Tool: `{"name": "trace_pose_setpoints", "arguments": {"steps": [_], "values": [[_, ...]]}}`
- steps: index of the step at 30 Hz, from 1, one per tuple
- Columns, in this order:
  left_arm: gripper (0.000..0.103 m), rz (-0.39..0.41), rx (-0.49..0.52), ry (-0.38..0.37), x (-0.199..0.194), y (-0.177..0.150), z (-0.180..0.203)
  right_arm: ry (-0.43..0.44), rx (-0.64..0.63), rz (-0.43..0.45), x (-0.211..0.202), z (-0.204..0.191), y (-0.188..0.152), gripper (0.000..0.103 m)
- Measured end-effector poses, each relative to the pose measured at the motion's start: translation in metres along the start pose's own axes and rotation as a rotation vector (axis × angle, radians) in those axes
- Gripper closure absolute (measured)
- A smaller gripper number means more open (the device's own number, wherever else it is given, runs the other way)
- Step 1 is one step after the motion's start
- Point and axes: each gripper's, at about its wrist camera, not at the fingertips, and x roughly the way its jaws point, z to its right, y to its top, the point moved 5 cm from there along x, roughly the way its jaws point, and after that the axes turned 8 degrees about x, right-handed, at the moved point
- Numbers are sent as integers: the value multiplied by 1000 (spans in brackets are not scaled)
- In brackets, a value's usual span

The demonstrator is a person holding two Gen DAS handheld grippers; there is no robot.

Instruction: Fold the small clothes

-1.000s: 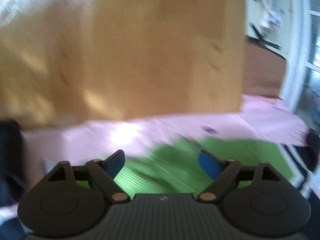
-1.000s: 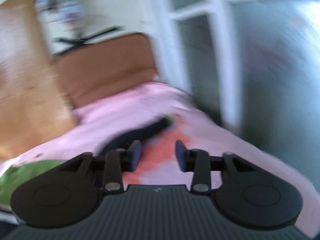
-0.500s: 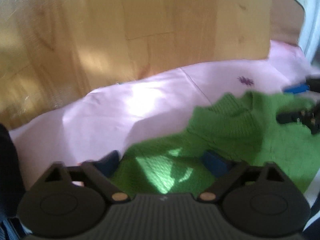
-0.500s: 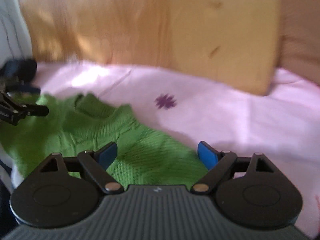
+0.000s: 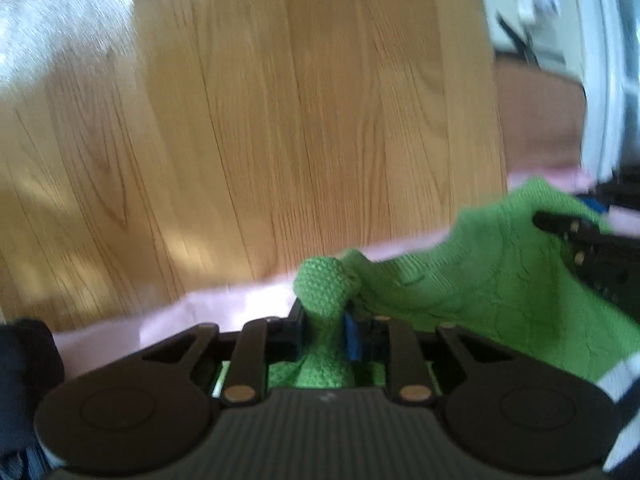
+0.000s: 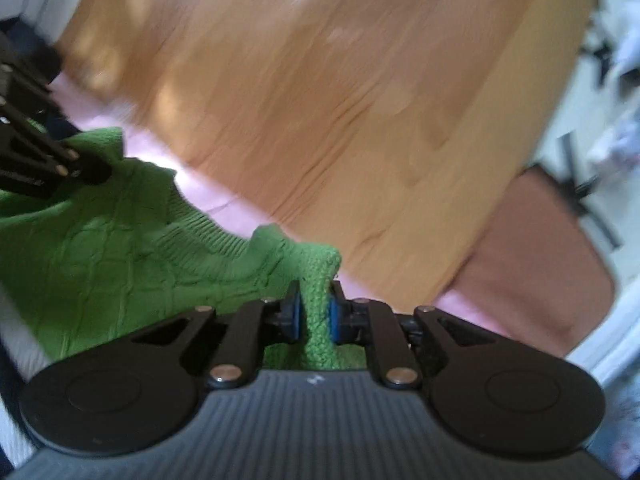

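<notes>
A green knitted sweater (image 5: 480, 280) hangs stretched between both grippers above a pink sheet (image 5: 208, 308). My left gripper (image 5: 324, 332) is closing, and its blue pads pinch a bunched fold of the knit that sticks up between them. In the right wrist view the sweater (image 6: 100, 240) spreads to the left with its ribbed collar showing. My right gripper (image 6: 314, 316) is closing too, pads pressed on another fold at the sweater's edge. Each gripper's dark fingers (image 6: 60, 164) appear at the side of the other's view, on the sweater.
A wooden headboard (image 5: 300, 120) rises right behind the pink sheet (image 6: 224, 200). A brown cushion (image 6: 540, 260) sits to its right, with a white door frame (image 5: 600, 60) beyond. A dark shape (image 5: 24, 360) is at the left edge.
Both grippers went from wide open over the flat sweater to closed on folds of it. The sweater has come up off the sheet. The right wrist view has tilted.
</notes>
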Motion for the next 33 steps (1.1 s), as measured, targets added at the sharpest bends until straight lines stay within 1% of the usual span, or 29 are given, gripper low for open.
{"name": "trace_pose_setpoints", "arguments": {"steps": [2, 4, 5, 6, 7, 8, 10, 11, 12, 13, 14, 15, 17, 18, 19, 21, 22, 23, 24, 25, 26, 27, 28, 29, 30, 31, 33], "values": [[85, 18, -36, 30, 6, 18, -7, -44, 30, 37, 8, 15, 11, 87], [85, 27, -60, 83, 22, 33, -15, -82, 63, 70, 20, 25, 22, 87], [84, 18, -63, 107, 29, 35, -16, -96, 72, 77, 30, 30, 26, 87], [83, -7, -68, 129, 42, 36, -17, -105, 87, 70, 45, 33, 30, 87], [79, -55, -79, 145, 61, 32, -17, -95, 107, 47, 59, 35, 29, 87], [75, -100, -84, 148, 74, 25, -15, -69, 129, -1, 77, 34, 26, 86], [74, -192, -90, 147, 103, 5, -15, -6, 161, -172, 119, 25, 4, 80], [74, -216, -99, 154, 110, -4, -16, 20, 173, -245, 135, 21, -8, 70], [71, -224, -106, 154, 114, -12, -18, 46, 192, -300, 144, 19, -21, 63], [61, -220, -106, 156, 115, -19, -20, 70, 218, -307, 145, 20, -28, 62], [51, -215, -101, 171, 114, -24, -22, 87, 244, -291, 140, 25, -30, 61], [50, -214, -113, 178, 111, -26, -25, 97, 268, -275, 133, 31, -30, 56], [50, -190, -149, 158, 100, -25, -28, 125, 329, -239, 111, 43, -27, 52], [50, -182, -147, 149, 90, -25, -27, 166, 349, -229, 98, 44, -25, 52], [49, -168, -136, 134, 78, -25, -24, 217, 355, -221, 82, 40, -24, 52], [43, -129, -93, 93, 48, -34, -14, 311, 322, -234, 51, 26, -34, 49], [42, -122, -49, 76, 30, -43, -9, 326, 296, -260, 42, 23, -44, 48], [42, -129, -15, 72, 18, -54, -3, 311, 265, -288, 42, 23, -49, 48], [42, -135, 19, 69, -2, -68, -2, 263, 228, -310, 35, 29, -66, 46], [41, -135, 29, 67, -18, -77, -2, 218, 242, -271, 23, 43, -75, 41], [41, -137, 19, 62, -38, -90, -4, 151, 269, -283, 13, 62, -87, 25], [39, -141, -8, 40, -58, -101, -12, 139, 354, -280, -1, 81, -95, 23], [30, -145, -60, 0, -84, -114, -20, 147, 459, -283, -17, 98, -102, 24], [19, -147, -103, -32, -99, -123, -28, 135, 531, -280, -34, 109, -108, 25], [16, -151, -156, -64, -118, -133, -34, 134, 584, -255, -57, 118, -114, 25], [16, -161, -215, -110, -137, -145, -38, 144, 616, -229, -79, 121, -119, 25], [16, -184, -306, -201, -157, -161, -42, 168, 671, -201, -115, 120, -131, 25]]}}
